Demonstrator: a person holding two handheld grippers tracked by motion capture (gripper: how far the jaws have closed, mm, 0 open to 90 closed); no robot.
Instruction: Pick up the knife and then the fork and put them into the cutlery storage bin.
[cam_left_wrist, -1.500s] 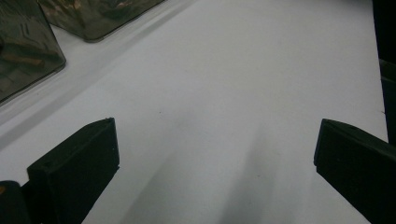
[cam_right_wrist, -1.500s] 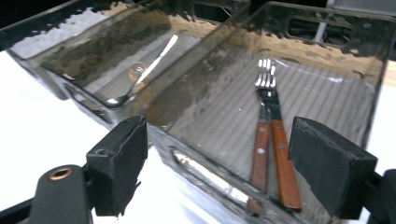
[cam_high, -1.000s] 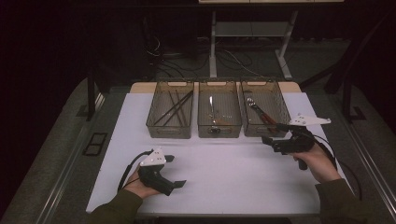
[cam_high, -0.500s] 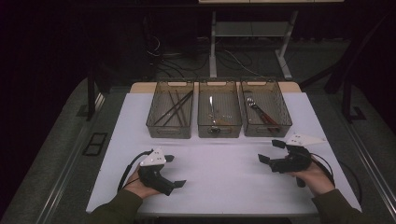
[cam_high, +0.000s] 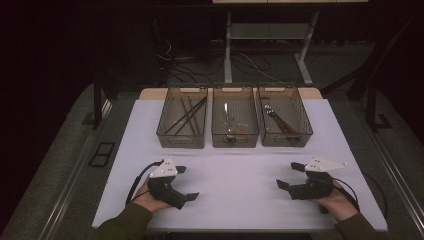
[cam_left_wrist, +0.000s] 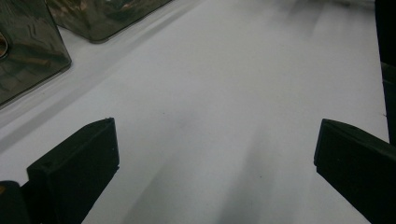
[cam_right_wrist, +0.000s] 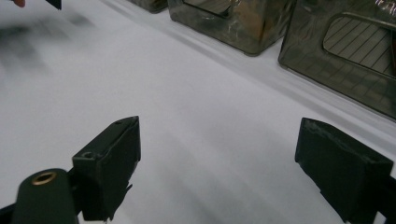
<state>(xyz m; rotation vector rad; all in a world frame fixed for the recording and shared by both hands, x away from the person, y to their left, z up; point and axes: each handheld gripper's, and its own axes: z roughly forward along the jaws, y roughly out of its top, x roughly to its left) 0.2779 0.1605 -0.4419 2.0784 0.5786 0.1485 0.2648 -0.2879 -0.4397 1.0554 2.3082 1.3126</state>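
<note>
— Since a second ago, what has been shifted?

— Only the right gripper (cam_high: 291, 175): it has been brought down from beside the right-hand bin (cam_high: 284, 121) to just above the worktop (cam_high: 235, 185), near its front right corner. No change is seen in the left gripper (cam_high: 185, 183), held near the front left corner.

— How are the bins placed relative to the tools?

— Three clear bins are lined up along the worktop's far edge, well apart from both grippers. Dark sticks are seen in the left bin (cam_high: 183, 117), a pale utensil in the middle bin (cam_high: 234, 119), red-handled tools in the right-hand one.

— Is anything gripped?

— Nothing; both pairs of jaws are held wide, with bare white surface between them in each gripper view.

— Any writing?

— None that can be read.

— And the hands?

— Each gripper is clasped from behind, the jaws pointed inward toward the worktop's middle, the left hand (cam_high: 150, 200) and right hand (cam_high: 337, 202) kept at the front edge.
</note>
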